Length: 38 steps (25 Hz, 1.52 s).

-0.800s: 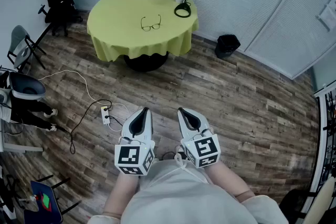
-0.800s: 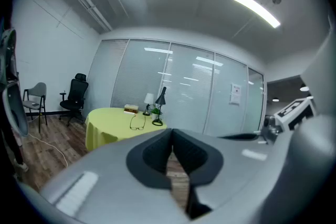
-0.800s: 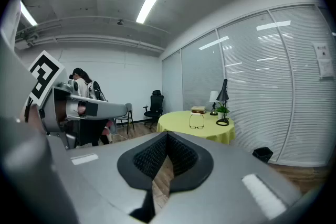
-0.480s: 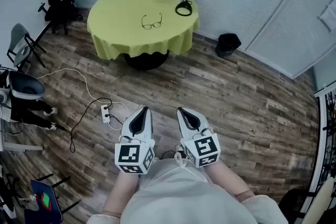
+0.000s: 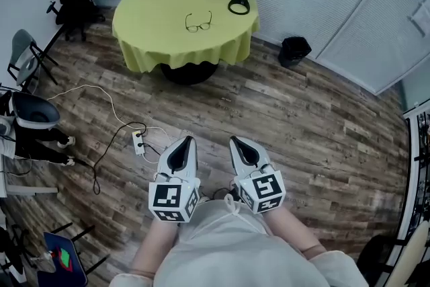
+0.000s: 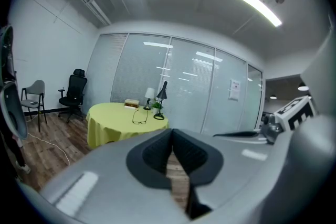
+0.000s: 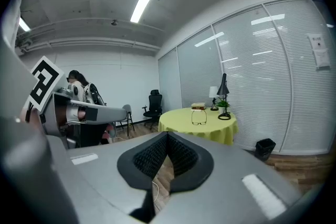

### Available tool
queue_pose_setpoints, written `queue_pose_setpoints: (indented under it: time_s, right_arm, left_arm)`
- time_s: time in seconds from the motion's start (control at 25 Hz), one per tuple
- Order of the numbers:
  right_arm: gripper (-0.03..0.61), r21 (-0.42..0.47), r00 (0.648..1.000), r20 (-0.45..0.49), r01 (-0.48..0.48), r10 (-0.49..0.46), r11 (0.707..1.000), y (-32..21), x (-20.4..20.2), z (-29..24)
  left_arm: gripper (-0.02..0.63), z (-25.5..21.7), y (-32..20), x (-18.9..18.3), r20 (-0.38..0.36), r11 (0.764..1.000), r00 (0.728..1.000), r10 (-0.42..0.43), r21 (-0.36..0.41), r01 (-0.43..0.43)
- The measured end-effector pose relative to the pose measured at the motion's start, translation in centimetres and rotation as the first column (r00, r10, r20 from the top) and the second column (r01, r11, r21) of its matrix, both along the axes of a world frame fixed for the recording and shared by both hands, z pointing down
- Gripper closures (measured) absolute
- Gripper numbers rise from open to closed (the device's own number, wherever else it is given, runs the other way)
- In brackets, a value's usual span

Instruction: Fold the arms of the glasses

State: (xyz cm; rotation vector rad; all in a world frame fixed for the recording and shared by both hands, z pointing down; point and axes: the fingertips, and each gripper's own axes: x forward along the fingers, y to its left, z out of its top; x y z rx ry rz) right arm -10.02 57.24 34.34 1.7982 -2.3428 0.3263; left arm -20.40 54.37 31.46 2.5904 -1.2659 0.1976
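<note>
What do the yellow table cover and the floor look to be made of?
Yellow table cover: likely soft matte cloth; its edge hangs in wavy folds.
Floor: wood or wood-look laminate, matte; plank seams and streaky grain show.

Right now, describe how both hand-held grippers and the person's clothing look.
The left hand-held gripper and the right hand-held gripper are pale grey, tapered shells with black, ribbed pads inside the jaws. Each carries a cube with black-and-white square markers at its rear. The person wears a pale, light-coloured top.
</note>
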Motion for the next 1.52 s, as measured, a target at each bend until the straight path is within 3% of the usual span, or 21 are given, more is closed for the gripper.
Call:
queue_pose_setpoints:
  time_s: [0.28, 0.52, 0.96, 1.24, 1.52]
  right_arm:
    - [0.58, -0.076, 1.0, 0.006, -0.024, 0.025, 0.997, -1.7, -0.3, 2.9]
    - [0.579, -0.082, 0.999, -0.046, 0.019, -0.023, 0.996, -6.6, 1.7, 4.2]
    - [0.578, -0.107, 0.98, -0.083, 0.169, -0.178, 0.98, -20.4, 11.8, 3.7]
    - [0.578, -0.141, 0.981, 0.018, 0.195, -0.194, 0.971, -27.3, 19.5, 4.4]
    - [0.578, -0.187, 0.979, 0.018, 0.203, -0.204, 0.961, -32.2, 22.0, 6.4]
  left_arm:
    - [0.607, 2.3, -2.3, -2.4, 0.006, 0.998, 1.0, -0.018, -0.057, 0.018]
    - [0.607, 3.2, -7.1, -1.0, 0.008, 0.995, 0.997, -0.079, -0.053, 0.079]
    - [0.607, 3.5, -20.7, 9.2, -0.002, 0.979, 0.983, -0.186, -0.081, 0.185]
    - [0.607, 3.8, -27.6, 17.9, 0.018, 0.982, 0.984, -0.177, -0.072, 0.177]
    - [0.607, 6.0, -31.7, 18.6, 0.053, 0.964, 0.972, -0.229, -0.13, 0.234]
